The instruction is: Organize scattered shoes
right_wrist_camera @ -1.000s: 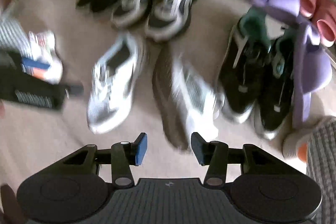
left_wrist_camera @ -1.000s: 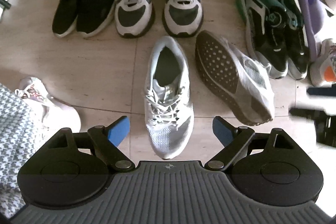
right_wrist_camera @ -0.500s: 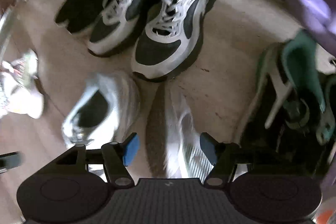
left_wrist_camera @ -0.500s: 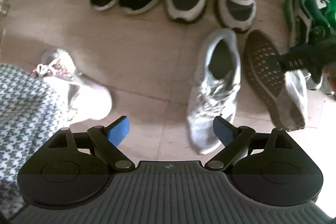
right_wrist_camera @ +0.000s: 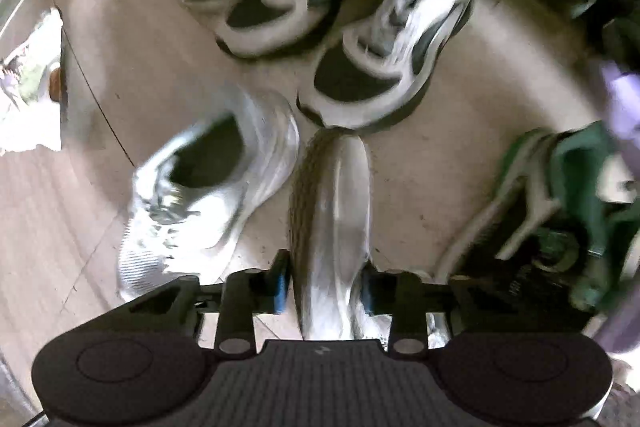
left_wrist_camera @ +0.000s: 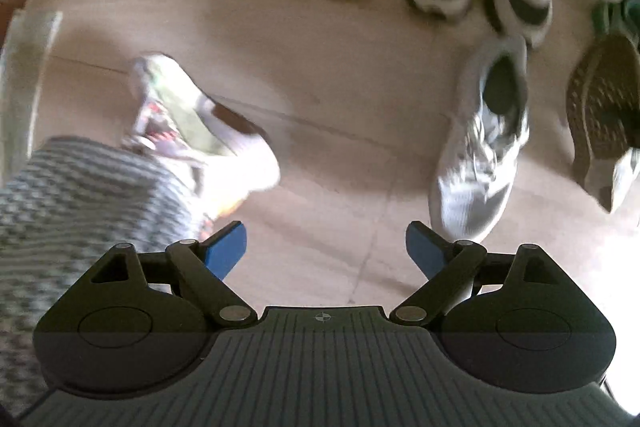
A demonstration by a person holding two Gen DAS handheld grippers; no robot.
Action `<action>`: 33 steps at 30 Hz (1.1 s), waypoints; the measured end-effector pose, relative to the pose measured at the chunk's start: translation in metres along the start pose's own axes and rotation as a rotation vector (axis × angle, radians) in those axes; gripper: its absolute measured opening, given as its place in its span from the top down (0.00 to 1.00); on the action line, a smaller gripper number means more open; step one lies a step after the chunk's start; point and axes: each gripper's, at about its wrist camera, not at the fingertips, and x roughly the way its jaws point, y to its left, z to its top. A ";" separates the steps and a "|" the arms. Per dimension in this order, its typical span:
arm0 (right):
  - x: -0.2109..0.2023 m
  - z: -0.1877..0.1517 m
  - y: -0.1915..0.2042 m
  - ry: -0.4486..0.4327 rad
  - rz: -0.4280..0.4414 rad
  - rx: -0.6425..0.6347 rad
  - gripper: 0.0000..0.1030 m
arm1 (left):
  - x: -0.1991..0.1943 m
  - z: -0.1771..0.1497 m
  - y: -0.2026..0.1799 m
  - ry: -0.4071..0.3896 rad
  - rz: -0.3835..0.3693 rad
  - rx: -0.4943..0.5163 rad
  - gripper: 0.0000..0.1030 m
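My right gripper (right_wrist_camera: 323, 285) is closing around the tipped grey sneaker (right_wrist_camera: 330, 203), which lies on its side at six o'clock below the white-and-black pair. The grip sits near one end, so I judge it may swing or slip. My left gripper (left_wrist_camera: 326, 251) hangs spread, empty.

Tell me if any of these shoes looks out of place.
Yes. One grey sneaker lies tipped on its side, sole showing, beside its upright partner. The right gripper is closing around it.
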 end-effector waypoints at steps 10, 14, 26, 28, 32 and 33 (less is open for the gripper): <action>-0.100 -0.011 0.135 -0.544 -0.177 -0.584 0.72 | -0.061 -0.006 0.094 -0.230 0.053 -0.201 0.12; -0.073 -0.016 0.202 -0.678 -0.261 -0.938 0.72 | -0.061 -0.006 0.120 -0.307 0.031 -0.314 0.12; -0.018 -0.052 0.222 -0.273 -0.074 -0.856 0.44 | -0.016 0.022 0.073 -0.191 0.000 -0.128 0.13; -0.039 -0.055 0.198 -0.212 -0.002 -0.739 0.44 | -0.011 0.021 0.065 -0.173 0.006 -0.104 0.13; -0.080 -0.059 0.131 -0.080 0.042 -0.371 0.47 | 0.006 0.016 0.056 -0.126 0.043 -0.065 0.13; -0.086 -0.060 0.116 -0.072 0.070 -0.285 0.55 | 0.015 0.016 0.055 -0.102 0.055 -0.060 0.13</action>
